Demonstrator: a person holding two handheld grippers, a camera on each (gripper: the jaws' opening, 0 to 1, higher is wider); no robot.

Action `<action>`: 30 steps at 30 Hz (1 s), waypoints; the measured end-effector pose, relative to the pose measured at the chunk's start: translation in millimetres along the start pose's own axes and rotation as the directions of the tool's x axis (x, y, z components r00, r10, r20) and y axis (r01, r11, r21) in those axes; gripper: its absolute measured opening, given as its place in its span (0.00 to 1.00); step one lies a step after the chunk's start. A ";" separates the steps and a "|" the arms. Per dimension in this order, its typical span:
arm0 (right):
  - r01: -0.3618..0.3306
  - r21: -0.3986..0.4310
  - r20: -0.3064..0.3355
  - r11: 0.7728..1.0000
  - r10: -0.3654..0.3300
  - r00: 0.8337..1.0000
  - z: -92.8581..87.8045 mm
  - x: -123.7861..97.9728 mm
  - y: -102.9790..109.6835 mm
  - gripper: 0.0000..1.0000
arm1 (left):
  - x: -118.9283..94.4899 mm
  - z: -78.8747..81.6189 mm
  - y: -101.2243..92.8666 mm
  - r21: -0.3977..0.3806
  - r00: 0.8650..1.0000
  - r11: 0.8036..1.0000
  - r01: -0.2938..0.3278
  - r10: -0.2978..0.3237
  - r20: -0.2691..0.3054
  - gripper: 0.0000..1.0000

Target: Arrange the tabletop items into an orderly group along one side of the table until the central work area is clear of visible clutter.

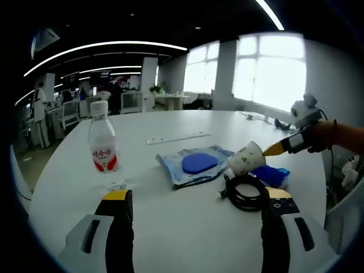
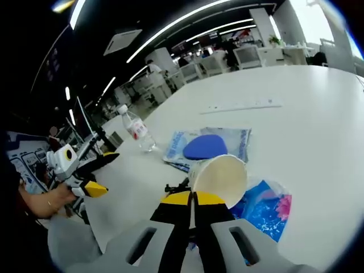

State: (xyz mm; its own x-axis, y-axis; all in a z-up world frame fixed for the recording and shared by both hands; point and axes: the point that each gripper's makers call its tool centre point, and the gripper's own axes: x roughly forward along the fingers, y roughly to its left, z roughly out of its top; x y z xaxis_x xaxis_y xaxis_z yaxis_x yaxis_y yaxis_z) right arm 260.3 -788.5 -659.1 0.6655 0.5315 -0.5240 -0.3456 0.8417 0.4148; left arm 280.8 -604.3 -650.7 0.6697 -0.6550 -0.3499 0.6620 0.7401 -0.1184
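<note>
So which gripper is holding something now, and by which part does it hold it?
The right gripper holds the paper cup by its rim, jaws shut on the wall. The left gripper is open and holds nothing; the water bottle stands free.

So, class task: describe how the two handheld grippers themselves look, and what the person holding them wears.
The left gripper has two black jaws with yellow tips, rising from pale grey housings with dark slots. The right gripper is built the same: black jaws, yellow tips, grey housings. Seen from the left gripper view, the arm behind the right gripper wears an orange sleeve.
</note>
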 end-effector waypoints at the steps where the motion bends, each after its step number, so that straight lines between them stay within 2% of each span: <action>1: -0.008 -0.010 0.002 1.000 0.008 1.000 1.5 -0.1 2.7 0.00 | -0.3 0.7 -0.7 0.000 1.000 1.000 0.002 -0.002 0.002 0.92; 10: -0.037 -0.097 -0.016 0.995 0.035 0.999 7.0 -3.6 18.9 0.00 | -3.8 6.6 -11.8 0.023 0.999 0.999 0.033 -0.033 0.011 0.89; 13: -0.063 -0.163 -0.048 0.985 0.056 0.997 6.4 -5.7 31.1 0.00 | -4.3 7.9 -17.2 0.036 0.999 0.998 0.046 -0.046 0.010 0.88; 16: -0.082 -0.192 -0.085 0.978 0.067 0.994 4.4 -7.4 42.1 0.00 | -4.8 8.3 -21.8 0.042 0.998 0.997 0.061 -0.061 0.007 0.87; 21: -0.150 -0.246 -0.169 0.958 0.111 0.979 -3.7 -11.6 66.2 0.00 | -8.0 8.8 -34.6 0.076 0.995 0.993 0.095 -0.095 -0.001 0.84; 30: -0.208 -0.350 -0.235 0.913 0.130 0.963 -7.1 -15.7 98.5 0.00 | -13.8 7.5 -49.6 0.128 0.990 0.982 0.142 -0.140 -0.025 0.78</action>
State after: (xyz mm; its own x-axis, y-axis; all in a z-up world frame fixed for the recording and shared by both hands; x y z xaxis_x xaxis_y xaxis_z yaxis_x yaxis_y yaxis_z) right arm 211.0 -713.4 -615.4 0.4410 0.6435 -0.6257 -0.6857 0.6913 0.2278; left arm 241.2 -633.1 -633.0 0.5616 -0.7484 -0.3529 0.7881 0.6137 -0.0474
